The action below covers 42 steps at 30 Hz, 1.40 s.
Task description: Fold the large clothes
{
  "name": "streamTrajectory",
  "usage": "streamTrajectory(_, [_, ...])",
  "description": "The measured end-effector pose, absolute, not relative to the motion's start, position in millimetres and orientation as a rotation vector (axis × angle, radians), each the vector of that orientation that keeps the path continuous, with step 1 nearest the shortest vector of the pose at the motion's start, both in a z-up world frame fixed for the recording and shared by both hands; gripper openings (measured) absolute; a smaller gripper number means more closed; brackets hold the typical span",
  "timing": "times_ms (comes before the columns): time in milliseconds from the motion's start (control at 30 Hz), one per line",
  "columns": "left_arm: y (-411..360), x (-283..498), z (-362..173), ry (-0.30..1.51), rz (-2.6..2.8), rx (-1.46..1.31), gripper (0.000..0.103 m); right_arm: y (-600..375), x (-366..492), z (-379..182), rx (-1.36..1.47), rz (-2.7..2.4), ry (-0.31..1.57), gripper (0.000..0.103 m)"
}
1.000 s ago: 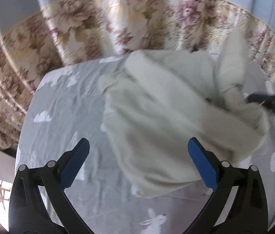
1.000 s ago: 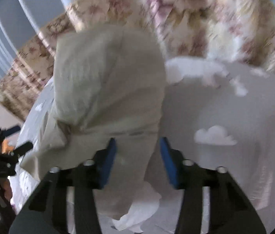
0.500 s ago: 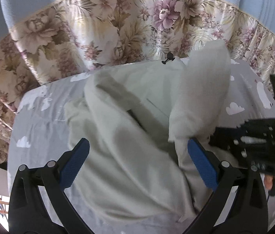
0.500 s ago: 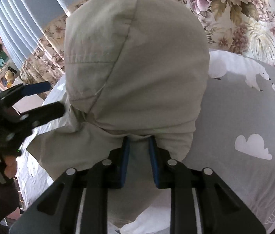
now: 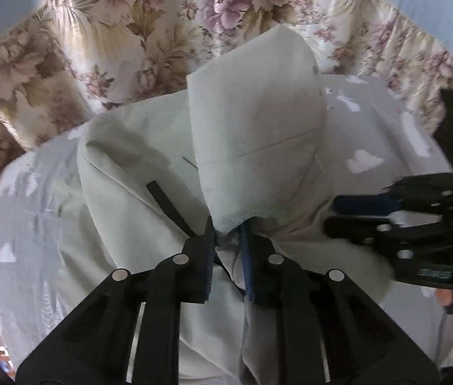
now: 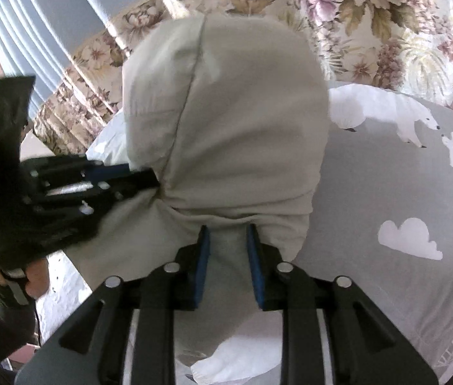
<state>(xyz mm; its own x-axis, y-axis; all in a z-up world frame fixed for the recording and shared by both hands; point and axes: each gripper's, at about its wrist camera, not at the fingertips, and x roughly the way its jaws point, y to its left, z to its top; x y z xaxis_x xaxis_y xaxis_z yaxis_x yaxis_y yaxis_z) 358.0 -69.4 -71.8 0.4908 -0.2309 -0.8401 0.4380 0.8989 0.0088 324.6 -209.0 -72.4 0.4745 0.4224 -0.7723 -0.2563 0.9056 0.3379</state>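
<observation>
A large pale cream garment lies bunched on a grey bed sheet with white clouds. My left gripper is shut on a gathered fold of the garment, with a flap standing up above its tips. My right gripper is shut on another bunch of the same garment, which rises as a rounded hump in front of it. The right gripper shows at the right of the left wrist view. The left gripper shows at the left of the right wrist view, pinching the cloth beside the hump.
A floral curtain hangs behind the bed, with a pale blue wall above it. The grey sheet with polar bear and cloud prints spreads to the right. A black strap lies on the garment.
My left gripper went from wide open to shut on a fold of the garment. The two grippers came close together. The right gripper stayed shut on the cloth.
</observation>
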Motion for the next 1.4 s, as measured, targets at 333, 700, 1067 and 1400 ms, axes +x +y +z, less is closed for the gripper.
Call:
streamTrajectory(333, [-26, 328, -47, 0.922, -0.340, 0.297, 0.007, -192, 319, -49, 0.144, 0.351, 0.920, 0.047])
streamTrajectory(700, [79, 344, -68, 1.025, -0.271, 0.143, 0.002, -122, 327, -23, 0.039, 0.461, 0.887, 0.047])
streamTrajectory(1067, [69, 368, -100, 1.079, -0.306, 0.136, 0.002, -128, 348, -65, 0.041, 0.367, 0.976, 0.062])
streamTrajectory(1400, [73, 311, -59, 1.006, -0.386, 0.043, 0.075, -153, 326, -34, 0.130, 0.385, 0.895, 0.062])
